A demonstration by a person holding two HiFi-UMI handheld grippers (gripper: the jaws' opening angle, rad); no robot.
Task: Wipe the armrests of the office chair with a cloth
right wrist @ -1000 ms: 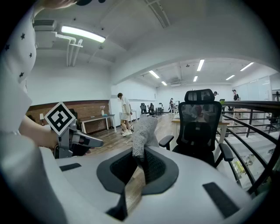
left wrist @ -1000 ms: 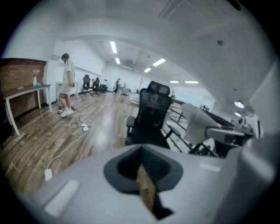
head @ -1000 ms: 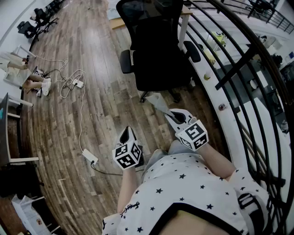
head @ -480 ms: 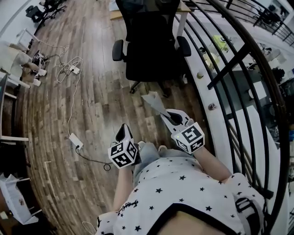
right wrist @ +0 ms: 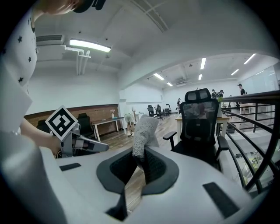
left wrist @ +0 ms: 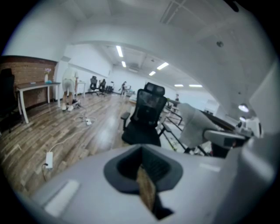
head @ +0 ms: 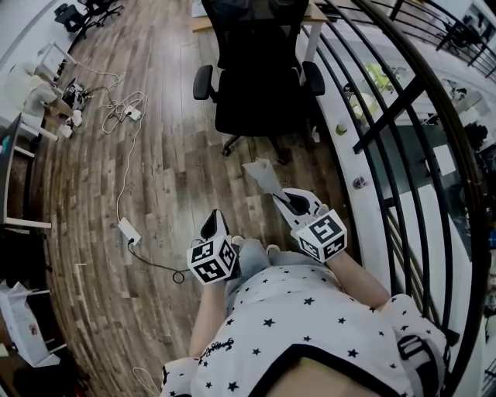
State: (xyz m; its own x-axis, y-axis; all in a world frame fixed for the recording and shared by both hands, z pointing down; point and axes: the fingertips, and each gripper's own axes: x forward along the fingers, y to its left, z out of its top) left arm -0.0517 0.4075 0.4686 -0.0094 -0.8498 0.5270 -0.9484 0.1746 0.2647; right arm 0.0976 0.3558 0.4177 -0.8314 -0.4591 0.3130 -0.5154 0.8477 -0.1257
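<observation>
The black office chair (head: pixel 260 85) stands ahead on the wood floor, its left armrest (head: pixel 204 81) and right armrest (head: pixel 313 77) both bare. My right gripper (head: pixel 277 194) is shut on a grey cloth (head: pixel 260 174), which sticks up from its jaws short of the chair. In the right gripper view the cloth (right wrist: pixel 143 131) rises from the gripper (right wrist: pixel 139 161), with the chair (right wrist: pixel 199 127) beyond it. My left gripper (head: pixel 213 226) hangs lower left, jaws shut on nothing. The left gripper view has the gripper (left wrist: pixel 146 192), the chair (left wrist: pixel 146 119) and the cloth (left wrist: pixel 196 124).
A black metal railing (head: pixel 403 147) curves along the right side. White cables and a power strip (head: pixel 127 230) lie on the floor at the left. A wooden desk (head: pixel 311 14) stands behind the chair. White tables (head: pixel 31 225) line the left edge.
The chair now sits squarer ahead and a little farther up the view than a second ago. Both grippers hold the same pose, the cloth still in the right one.
</observation>
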